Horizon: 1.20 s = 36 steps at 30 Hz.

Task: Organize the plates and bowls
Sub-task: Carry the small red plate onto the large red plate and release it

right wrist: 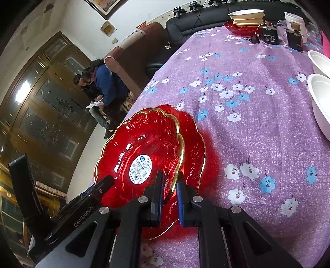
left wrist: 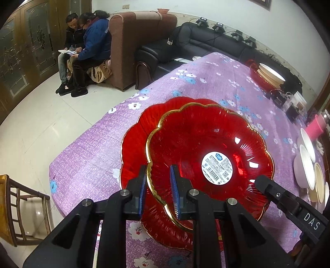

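A red glass plate with a gold scalloped rim and a white round sticker (left wrist: 206,144) (right wrist: 144,140) is held over a second, similar red plate (left wrist: 134,144) (right wrist: 193,144) that lies on the purple flowered tablecloth. My left gripper (left wrist: 158,185) is shut on the upper plate's near rim, the gold edge running between its blue pads. My right gripper (right wrist: 170,195) is shut on the same plate's opposite rim. Each gripper shows in the other's view: the right gripper (left wrist: 268,187) and the left gripper (right wrist: 103,185). The upper plate sits offset and slightly tilted over the lower one.
Cream bowls stacked on a red dish (left wrist: 270,76) (right wrist: 245,16) stand at the table's far end beside black devices (right wrist: 270,35). White bowls (left wrist: 305,165) (right wrist: 321,99) line the right side, by a pink cup (left wrist: 315,127). A wooden chair (left wrist: 12,195) stands near the table's corner; two people (left wrist: 82,51) sit on a sofa.
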Tool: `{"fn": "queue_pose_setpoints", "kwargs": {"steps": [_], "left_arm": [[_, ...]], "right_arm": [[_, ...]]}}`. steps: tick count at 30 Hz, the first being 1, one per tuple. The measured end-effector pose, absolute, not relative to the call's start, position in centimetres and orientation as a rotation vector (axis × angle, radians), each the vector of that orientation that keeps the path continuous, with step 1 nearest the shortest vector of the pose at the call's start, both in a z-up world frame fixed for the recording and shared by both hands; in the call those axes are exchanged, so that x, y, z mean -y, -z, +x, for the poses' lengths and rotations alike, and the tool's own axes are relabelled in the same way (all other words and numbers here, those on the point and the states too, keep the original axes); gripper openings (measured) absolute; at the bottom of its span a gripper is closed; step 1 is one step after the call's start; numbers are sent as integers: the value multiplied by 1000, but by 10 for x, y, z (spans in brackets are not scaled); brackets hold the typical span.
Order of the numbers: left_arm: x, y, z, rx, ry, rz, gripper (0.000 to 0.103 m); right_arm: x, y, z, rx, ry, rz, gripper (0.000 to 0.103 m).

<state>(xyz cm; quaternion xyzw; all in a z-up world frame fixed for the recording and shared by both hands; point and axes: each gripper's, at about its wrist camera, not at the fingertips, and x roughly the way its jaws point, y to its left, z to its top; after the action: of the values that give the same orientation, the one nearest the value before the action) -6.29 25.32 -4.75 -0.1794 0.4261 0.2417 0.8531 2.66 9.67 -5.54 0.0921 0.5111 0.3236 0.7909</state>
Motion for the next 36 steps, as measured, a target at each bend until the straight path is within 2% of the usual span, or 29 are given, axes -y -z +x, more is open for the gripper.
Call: {"fn": "queue_pose_setpoints", "kwargs": {"steps": [10,21,30,34,36], "left_arm": [[-253,51,-61,-913,-526,-368,19],[-249,51,-61,-926,-542,-334,21],[-240,47,-61,-924,-542,-297,37],[-241,43,-63,-912,-547,-304,53],[-241,42,-63,-907,-548,-307,54]], "right_arm": [[-103,58,26,-1103,-693,159,11],[-108,58,25,-1103,-688,144,17],[-109,52,20,-1090,-706,134,32],[-107,49,17,-1086,-700,143,40],[-103,47,17,-1085,-700,157,42]]}}
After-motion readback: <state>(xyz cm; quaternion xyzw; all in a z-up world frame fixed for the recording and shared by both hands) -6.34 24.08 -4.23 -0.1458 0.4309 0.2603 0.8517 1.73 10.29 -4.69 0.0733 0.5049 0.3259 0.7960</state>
